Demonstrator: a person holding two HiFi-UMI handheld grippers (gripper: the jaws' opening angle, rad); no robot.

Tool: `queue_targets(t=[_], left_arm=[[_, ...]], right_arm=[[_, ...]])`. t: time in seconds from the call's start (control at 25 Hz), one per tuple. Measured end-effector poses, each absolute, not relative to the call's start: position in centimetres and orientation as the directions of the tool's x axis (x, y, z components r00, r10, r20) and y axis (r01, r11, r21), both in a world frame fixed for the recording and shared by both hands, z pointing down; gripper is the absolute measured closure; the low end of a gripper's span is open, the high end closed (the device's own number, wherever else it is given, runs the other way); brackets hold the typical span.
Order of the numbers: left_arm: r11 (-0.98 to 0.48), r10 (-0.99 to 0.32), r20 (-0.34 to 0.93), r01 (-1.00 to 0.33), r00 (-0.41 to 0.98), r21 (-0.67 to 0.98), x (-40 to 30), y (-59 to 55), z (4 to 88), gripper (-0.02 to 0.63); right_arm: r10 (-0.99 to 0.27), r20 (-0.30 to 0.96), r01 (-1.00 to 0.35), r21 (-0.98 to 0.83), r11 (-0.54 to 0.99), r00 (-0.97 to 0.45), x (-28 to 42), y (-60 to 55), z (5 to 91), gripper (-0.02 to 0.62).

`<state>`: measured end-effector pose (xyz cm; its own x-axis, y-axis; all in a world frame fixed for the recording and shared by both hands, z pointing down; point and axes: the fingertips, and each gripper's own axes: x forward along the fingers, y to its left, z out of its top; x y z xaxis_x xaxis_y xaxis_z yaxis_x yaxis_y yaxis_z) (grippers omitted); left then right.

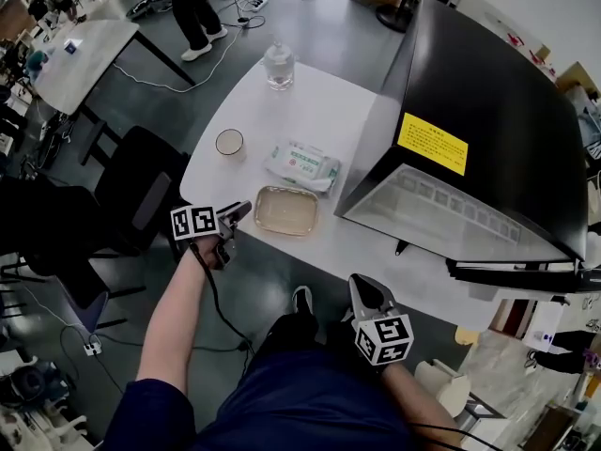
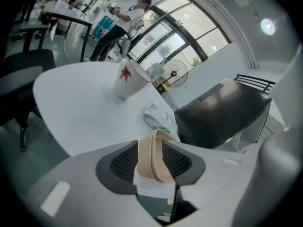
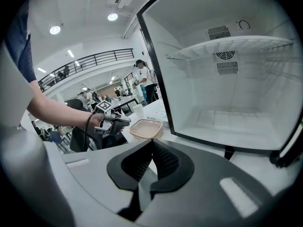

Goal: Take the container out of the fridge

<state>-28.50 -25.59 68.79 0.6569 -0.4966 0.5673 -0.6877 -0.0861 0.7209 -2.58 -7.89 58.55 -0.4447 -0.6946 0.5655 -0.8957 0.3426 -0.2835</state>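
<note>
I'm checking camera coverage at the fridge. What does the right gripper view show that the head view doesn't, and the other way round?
Only the right gripper view: the vent on the white back wall of the fridge. Only the head view: the yellow label on the fridge top and the clear jar. Both: the container on the table, the left gripper at its edge, and the cup.

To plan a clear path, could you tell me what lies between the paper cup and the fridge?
A pack of wet wipes lies between the paper cup and the fridge, as the head view shows.
</note>
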Motion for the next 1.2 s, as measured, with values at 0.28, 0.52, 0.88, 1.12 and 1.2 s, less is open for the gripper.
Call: queue_targets(t=[0.28,0.52,0.88,1.12,1.2], left_arm=[[-0.051,-0.629,0.595,-0.79,0.5,0.611,-30.1,-25.2,66.0,0.471],[-0.173,-0.759,0.52,-0.891,0.393,0.421,-26.8,-24.8,58.9,0.471],[-0.408,-0.8,0.338,-0.862,0.496,0.3,-15.3,-20.4,48.5,0.472],[-0.535,-0.787,0.199,-0.806,0.584,0.253,-7.9,-18.1,42.5,0.489],[-0.552,-0.796,0.151,-0.805,0.587,0.219,-6.4,-18.1,40.5,0.512]], right_arm=[[-0.697,0.546,-0.885,-0.274,0.377,-0.466,-2.1,-7.9,57.6,0.589],[-0.747,0.476,-0.886,-0.239,0.398,-0.464,-0.7,-9.3,55.2,0.589],[-0.835,0.362,-0.91,-0.2,0.364,-0.414,4.5,-12.4,50.5,0.589],[-0.904,0.231,-0.93,-0.159,0.33,-0.36,8.7,-13.4,45.4,0.589],[-0.923,0.176,-0.938,-0.118,0.326,-0.343,9.9,-13.6,43.4,0.589]])
